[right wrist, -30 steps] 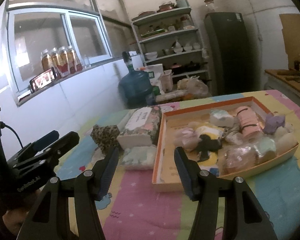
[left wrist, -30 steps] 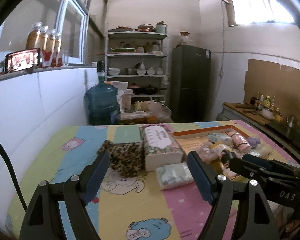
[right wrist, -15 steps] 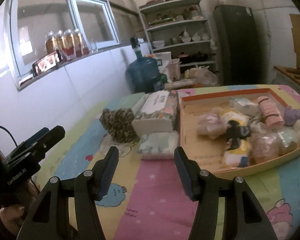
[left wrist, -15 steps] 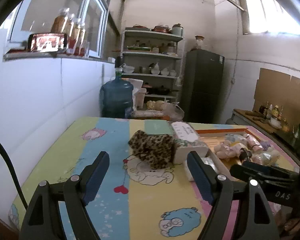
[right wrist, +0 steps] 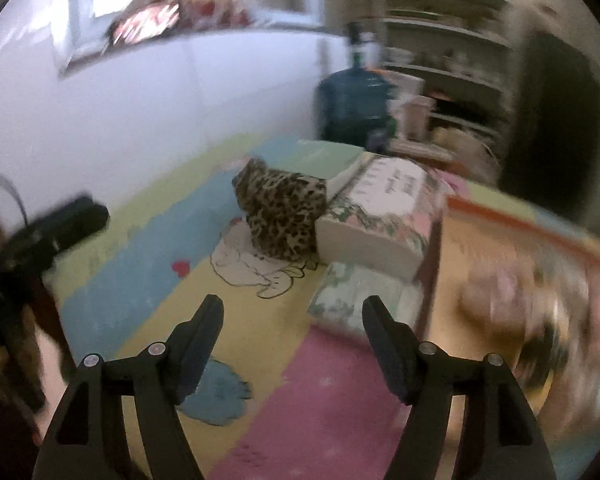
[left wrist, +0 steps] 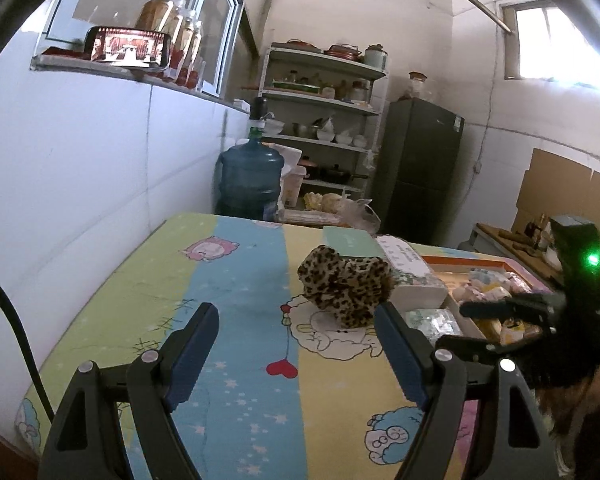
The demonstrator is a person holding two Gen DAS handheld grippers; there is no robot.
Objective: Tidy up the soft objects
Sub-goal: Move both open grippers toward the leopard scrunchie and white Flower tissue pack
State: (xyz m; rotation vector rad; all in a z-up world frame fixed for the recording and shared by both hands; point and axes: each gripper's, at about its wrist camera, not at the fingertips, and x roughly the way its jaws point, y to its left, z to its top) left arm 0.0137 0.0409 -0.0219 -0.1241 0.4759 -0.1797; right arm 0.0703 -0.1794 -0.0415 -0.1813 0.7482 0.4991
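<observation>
A leopard-print soft item [left wrist: 346, 286] [right wrist: 282, 210] lies on the cartoon-print table cover, against a floral tissue pack [right wrist: 384, 216] [left wrist: 410, 270]. A small pale green packet [right wrist: 358, 300] [left wrist: 432, 320] lies in front of the tissue pack. An orange-rimmed tray [right wrist: 448, 240] [left wrist: 464, 259] at the right holds several soft items. My left gripper [left wrist: 296, 338] hovers open and empty short of the leopard item. My right gripper [right wrist: 292, 322], its jaws opening with nothing between them, hangs over the cover near the green packet; this view is blurred.
A white tiled wall [left wrist: 100, 184] borders the table's left side. A blue water jug [left wrist: 250, 180], shelves [left wrist: 320, 120] and a dark fridge [left wrist: 418, 168] stand beyond the far edge. A mint-green box [right wrist: 324, 158] sits behind the leopard item.
Both views have swung left, from the tray toward the leopard item and the table's left half. The right gripper's jaws stand wider than before. The left jaws are unchanged.
</observation>
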